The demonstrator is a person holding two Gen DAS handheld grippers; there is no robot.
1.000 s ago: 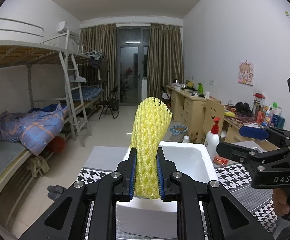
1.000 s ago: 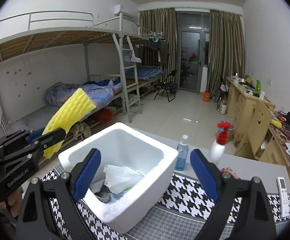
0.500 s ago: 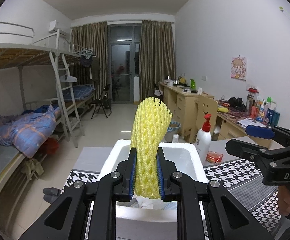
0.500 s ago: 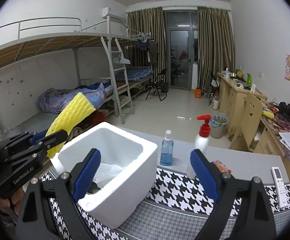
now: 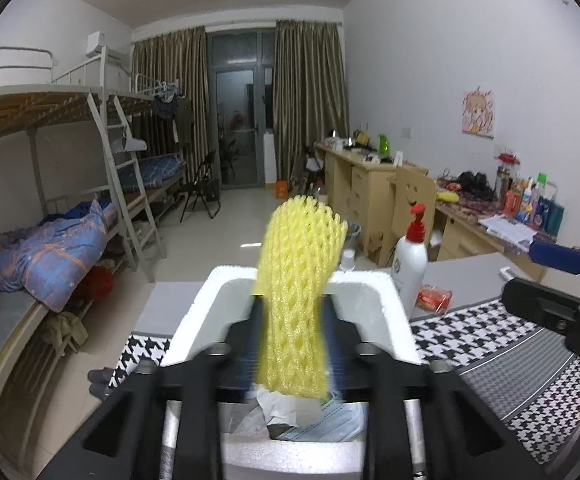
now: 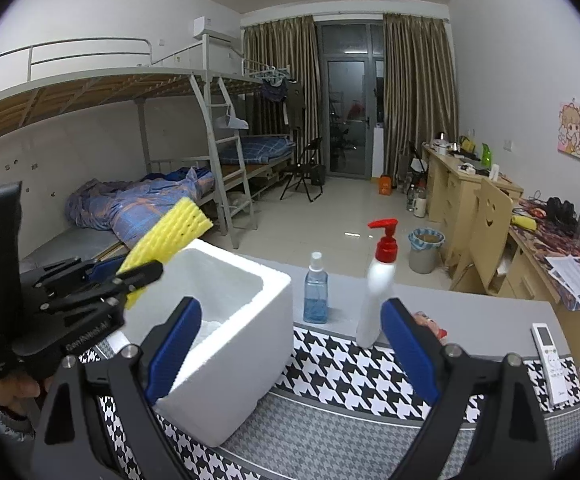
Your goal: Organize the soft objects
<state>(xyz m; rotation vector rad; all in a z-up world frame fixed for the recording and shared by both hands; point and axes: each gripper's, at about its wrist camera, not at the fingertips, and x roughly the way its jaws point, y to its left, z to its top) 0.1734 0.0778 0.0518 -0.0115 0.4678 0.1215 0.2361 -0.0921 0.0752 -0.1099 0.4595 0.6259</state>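
Over the white foam box [image 5: 206, 308] we hold the left gripper [image 5: 290, 344], its jaws opening with the yellow foam fruit net [image 5: 298, 280] upright between them; the blue pads [image 5: 250, 344] are blurred, and they seem to stand just off the net's sides. Below the net, white paper and a pale blue face mask [image 5: 330, 424] lie inside the box. From our right wrist view the net [image 6: 166, 240] sticks up past the box's left rim [image 6: 226, 252]. Our right gripper [image 6: 290, 344] hangs wide open and empty, near the box's right side. Behind the box on the grey table stand a blue spray bottle [image 6: 315, 292] and a white pump bottle [image 6: 378, 292]; a remote [image 6: 550, 360] lies on the houndstooth cloth [image 6: 350, 376]
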